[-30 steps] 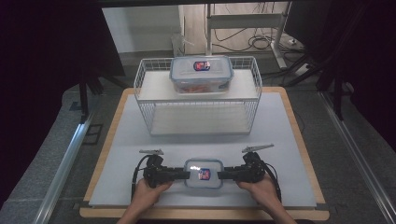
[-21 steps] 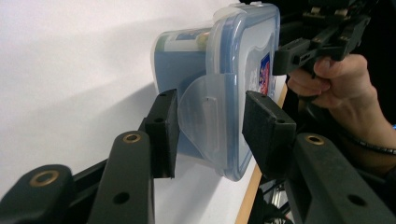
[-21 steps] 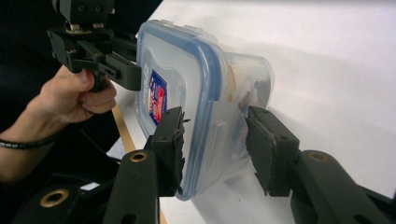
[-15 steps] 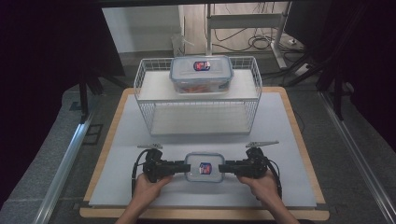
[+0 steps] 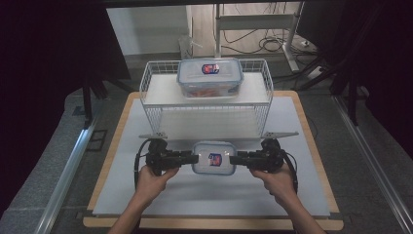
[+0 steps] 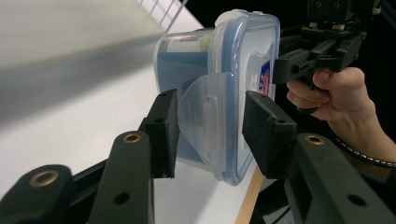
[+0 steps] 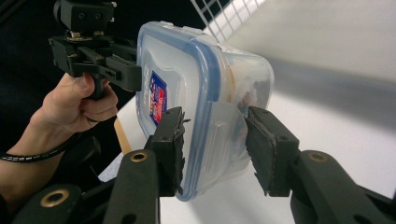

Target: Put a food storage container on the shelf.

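A small lidded box is held between the left gripper and the right gripper, one at each short end, so the load is shared and the box is kept level. In the left gripper view the fingers are closed on the end latch flap of the box, one pad on either side of the flap; in the right gripper view the fingers are clamped the same way across the lid rim and flap of the box. The flaps are probably picked as grip points because they stick out and fit between the pads. The box appears lifted clear of the bench, though contact underneath cannot be told for sure. Beyond the fingers a wire rack is seen, with a second box on its top shelf; the lower shelf straight ahead is free, likely the target. Compared with the earlier frames, the held box and both grippers have been moved forward, away from the person and nearer the rack front; rack and second box are unchanged.
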A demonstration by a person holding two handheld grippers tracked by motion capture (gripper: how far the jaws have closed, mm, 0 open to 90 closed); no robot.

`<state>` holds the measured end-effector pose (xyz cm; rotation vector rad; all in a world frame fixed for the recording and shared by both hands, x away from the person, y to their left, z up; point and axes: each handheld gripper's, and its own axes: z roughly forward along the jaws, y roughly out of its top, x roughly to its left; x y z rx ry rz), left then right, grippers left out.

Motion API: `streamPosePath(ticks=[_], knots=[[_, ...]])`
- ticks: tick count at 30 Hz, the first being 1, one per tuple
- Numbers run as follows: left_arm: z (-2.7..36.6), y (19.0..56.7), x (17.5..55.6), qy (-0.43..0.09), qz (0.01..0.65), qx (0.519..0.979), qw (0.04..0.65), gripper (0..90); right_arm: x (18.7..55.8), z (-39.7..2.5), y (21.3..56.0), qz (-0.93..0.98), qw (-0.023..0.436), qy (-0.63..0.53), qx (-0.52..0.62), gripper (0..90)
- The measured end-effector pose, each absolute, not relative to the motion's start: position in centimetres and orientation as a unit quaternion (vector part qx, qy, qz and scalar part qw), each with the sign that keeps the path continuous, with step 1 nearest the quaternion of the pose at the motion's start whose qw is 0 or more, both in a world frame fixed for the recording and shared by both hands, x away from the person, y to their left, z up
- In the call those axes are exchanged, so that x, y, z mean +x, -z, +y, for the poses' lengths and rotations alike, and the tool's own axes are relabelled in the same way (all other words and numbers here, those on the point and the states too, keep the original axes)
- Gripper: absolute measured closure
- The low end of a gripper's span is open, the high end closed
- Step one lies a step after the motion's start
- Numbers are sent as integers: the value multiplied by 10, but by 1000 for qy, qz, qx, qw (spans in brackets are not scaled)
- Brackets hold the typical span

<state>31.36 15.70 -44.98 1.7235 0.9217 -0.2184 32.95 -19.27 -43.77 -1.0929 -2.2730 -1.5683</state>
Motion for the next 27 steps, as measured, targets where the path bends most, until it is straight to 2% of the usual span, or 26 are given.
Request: streamPosePath(ticks=[7, 27], knots=[[162, 420, 323, 71, 388, 724, 566, 568, 343, -189, 411, -758, 75, 543, -354, 575], [170, 376, 343, 53, 387, 711, 584, 569, 368, -180, 363, -746, 59, 566, -348, 576]])
